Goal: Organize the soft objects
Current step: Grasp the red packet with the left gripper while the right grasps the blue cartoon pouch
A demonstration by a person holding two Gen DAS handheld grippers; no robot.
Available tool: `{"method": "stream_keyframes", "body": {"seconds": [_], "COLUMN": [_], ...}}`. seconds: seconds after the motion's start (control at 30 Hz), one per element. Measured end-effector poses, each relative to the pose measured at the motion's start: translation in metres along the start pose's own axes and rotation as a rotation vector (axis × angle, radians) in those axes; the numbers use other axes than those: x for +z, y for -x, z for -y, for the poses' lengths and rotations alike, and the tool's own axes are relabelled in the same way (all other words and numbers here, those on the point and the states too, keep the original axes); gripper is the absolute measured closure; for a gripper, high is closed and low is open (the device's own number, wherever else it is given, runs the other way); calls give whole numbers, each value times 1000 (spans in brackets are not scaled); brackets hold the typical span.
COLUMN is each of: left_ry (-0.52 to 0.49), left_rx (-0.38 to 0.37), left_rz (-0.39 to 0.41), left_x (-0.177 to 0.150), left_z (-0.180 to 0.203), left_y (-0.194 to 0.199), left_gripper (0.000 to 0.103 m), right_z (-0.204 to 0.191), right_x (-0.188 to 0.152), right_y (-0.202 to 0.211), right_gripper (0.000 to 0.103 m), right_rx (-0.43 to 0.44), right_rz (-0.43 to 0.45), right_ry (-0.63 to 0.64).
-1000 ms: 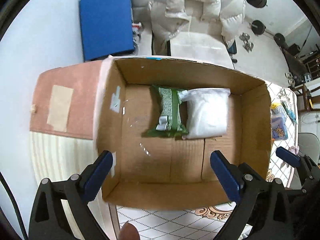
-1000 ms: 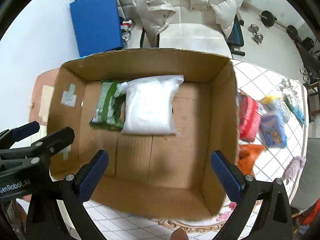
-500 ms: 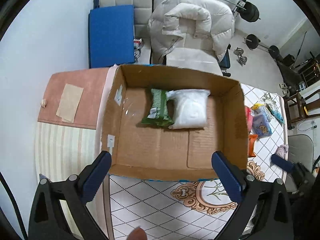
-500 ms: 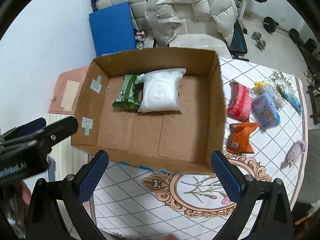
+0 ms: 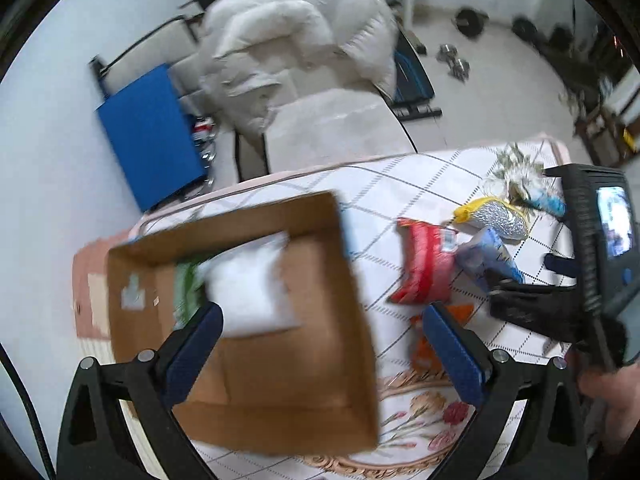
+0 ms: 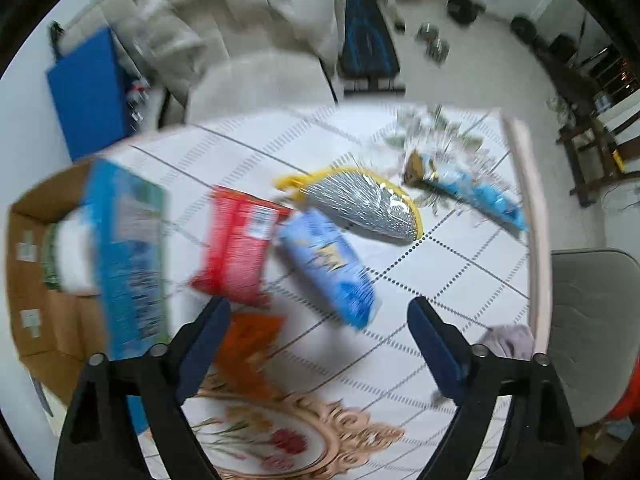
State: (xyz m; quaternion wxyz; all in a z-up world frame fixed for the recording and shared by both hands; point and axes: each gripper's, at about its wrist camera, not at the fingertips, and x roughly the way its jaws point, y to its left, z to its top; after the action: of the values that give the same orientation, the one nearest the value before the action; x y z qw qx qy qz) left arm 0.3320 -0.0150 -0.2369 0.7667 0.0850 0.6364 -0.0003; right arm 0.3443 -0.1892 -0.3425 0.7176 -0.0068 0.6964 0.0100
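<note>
Two packs are already lying side by side in the cardboard box [image 5: 240,360], a white pillow pack [image 5: 248,284] and a green pack [image 5: 186,288] tucked against its left edge, up toward the back wall, so I'd guess the open floor toward the bottom of the frame is being kept free for what's left. The rest sits in a loose cluster on the tiled tablecloth [image 6: 460,248] right of the box: a red pack [image 6: 236,244] closest to it, an orange pack [image 6: 248,344] just below that, a pale blue pack [image 6: 328,268] beside the red one, a silver pouch with a yellow rim [image 6: 364,208] touching the blue one's upper end, and a thin light-blue wrapper [image 6: 476,196] further toward the upper right. The right gripper [image 6: 320,340] points down over that cluster, its jaws have just been closing a bit but stand spread with nothing between them, and the pale blue pack's lower end sits in the gap above them, so my guess is that's the next pick, though it's too blurry to be sure. The left gripper [image 5: 320,344] is spread and empty too, straddling the box's right wall, probably just waiting by the drop spot. There's also a small grey soft thing [image 6: 510,340] near the table's right edge.
</note>
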Motion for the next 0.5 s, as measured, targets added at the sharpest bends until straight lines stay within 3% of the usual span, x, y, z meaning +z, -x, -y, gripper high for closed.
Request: {"method": "stream_keyframes", "body": {"seconds": [0.03,0.1,0.2,0.27,0.37,0.43,0.47,0.5], "left_ry": [-10,-40,-101,-129,-137,-155,-159,-162], "left_rx": [-7,-3,10,1,-26,-36,-34,-35], "left_rz": [-17,-61,-94,-131,-186,-235,-256,-270], "left_x": [6,22,35,40,44,47,47,47], "left_z": [9,35,62,77,94,106,110,112], "left_y": [-7,-29,-52,-68,-89,-108,-116,-122], "left_gripper": [0,0,0,0,0,0,0,0], "right_z": [5,15,43,70,122,147,155,163], "right_x": [3,9,4,-3,-19,-25,-26,-27], "right_y": [-15,-38,-52,-51,-50,-51,-52,-50], "right_gripper": [23,51,76,81,81,77,57,23], "right_rx": [17,52,158,228,296,279,256,221], "right_rz": [-27,-83,-124,-137,-154,-167,-178,-181], "right_ry": [3,6,-62,-135,-251,-285,-286,-286]}}
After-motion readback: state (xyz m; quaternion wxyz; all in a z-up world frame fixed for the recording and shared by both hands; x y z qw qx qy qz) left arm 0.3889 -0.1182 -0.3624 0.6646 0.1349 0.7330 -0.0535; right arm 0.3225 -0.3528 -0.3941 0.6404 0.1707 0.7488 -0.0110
